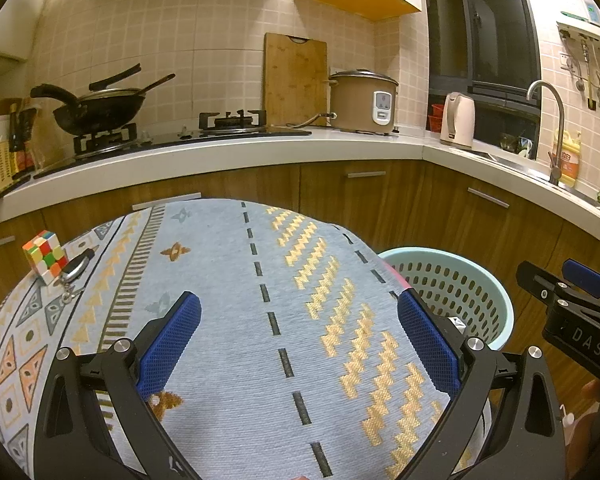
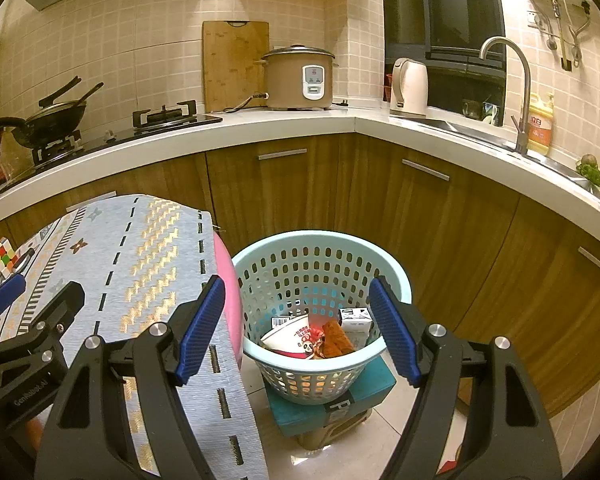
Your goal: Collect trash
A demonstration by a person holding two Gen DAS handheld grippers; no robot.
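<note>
Turquoise basket (image 2: 320,280) between my right fingers (image 2: 394,332) already holds wrappers (image 2: 320,340); both grippers gape empty, cloth-covered counter (image 1: 228,280) looks cleared.

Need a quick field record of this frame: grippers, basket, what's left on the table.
left gripper: open, empty, over the tablecloth
right gripper: open, empty, facing the basket
basket contents: paper bowl, small carton, wrappers
basket support: teal stool
table items: puzzle cube, keys
</note>
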